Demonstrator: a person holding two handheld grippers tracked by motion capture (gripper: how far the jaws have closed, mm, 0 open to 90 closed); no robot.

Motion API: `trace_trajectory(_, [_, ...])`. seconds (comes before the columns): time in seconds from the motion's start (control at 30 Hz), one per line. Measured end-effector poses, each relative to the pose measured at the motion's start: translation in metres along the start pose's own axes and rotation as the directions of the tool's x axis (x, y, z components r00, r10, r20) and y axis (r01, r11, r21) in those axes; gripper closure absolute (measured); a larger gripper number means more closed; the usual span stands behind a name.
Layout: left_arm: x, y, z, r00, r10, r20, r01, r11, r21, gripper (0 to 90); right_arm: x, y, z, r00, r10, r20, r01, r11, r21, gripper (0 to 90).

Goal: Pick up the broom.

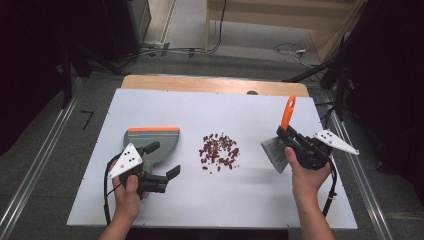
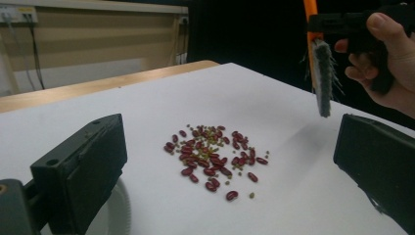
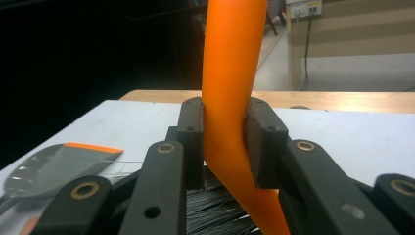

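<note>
- Left gripper (image 1: 166, 165): near left of the table (image 1: 260, 210), held in the person's left hand (image 1: 127, 187). Jaws stand wide apart with nothing between them; in the left gripper view they frame the heap from either side, well short of it.
- Right gripper (image 1: 289, 136): near right, in the right hand (image 1: 305, 172). Jaws clamped on the orange handle of the brush (image 1: 281, 137); the right gripper view shows both pads (image 3: 262, 142) pressed against the handle, bristles below them.
- Brush: carried off the table surface, handle pointing up and away, grey bristle head hanging down toward the left. It is right of the heap, apart from it, with bare table between.
- Beans (image 1: 219, 150): loose heap of dark red beans mixed with smaller pale green ones, mid-table, between the two grippers. A few strays lie at its near edge.
- Dustpan (image 1: 150, 142): grey with an orange far lip, lying flat just beyond the left gripper, left of the heap and apart from it. Not gripped; no beans visible in it.
- Progress, judged: brush in hand, so the pick-up is done. Left to do: taking hold of the dustpan, setting it beside the heap, sweeping the beans in. The heap looks undisturbed.
</note>
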State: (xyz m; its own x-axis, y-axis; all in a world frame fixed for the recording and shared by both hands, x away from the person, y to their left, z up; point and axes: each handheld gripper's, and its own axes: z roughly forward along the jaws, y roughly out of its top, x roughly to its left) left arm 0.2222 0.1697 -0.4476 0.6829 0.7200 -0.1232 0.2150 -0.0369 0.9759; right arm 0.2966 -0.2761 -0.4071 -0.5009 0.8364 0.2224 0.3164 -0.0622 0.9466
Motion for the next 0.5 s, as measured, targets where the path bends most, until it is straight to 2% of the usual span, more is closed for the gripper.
trace_trajectory(0.3, [-0.018,0.002,0.014,0.9982,-0.01,0.06,0.01,0.9999,0.007,0.0,0.03,0.002,0.003,0.9979,-0.014,-0.063,0.012,0.999,-0.033,69.7])
trace_trajectory(0.33, [-0.023,0.003,0.017,0.9972,-0.016,0.073,0.016,0.9999,0.007,0.0,0.033,0.002,0.004,0.9976,-0.017,-0.067,0.015,0.999,-0.035,69.7])
trace_trajectory(0.43, [-0.027,0.003,0.02,0.9966,-0.013,0.081,0.013,0.9999,0.01,0.0,0.04,0.002,0.005,0.9963,-0.02,-0.083,0.017,0.999,-0.038,69.7])
trace_trajectory(0.5, [-0.031,0.004,0.023,0.9962,-0.015,0.086,0.014,0.9998,0.012,0.0,0.049,0.001,0.007,0.9947,-0.031,-0.098,0.027,0.999,-0.037,69.7])
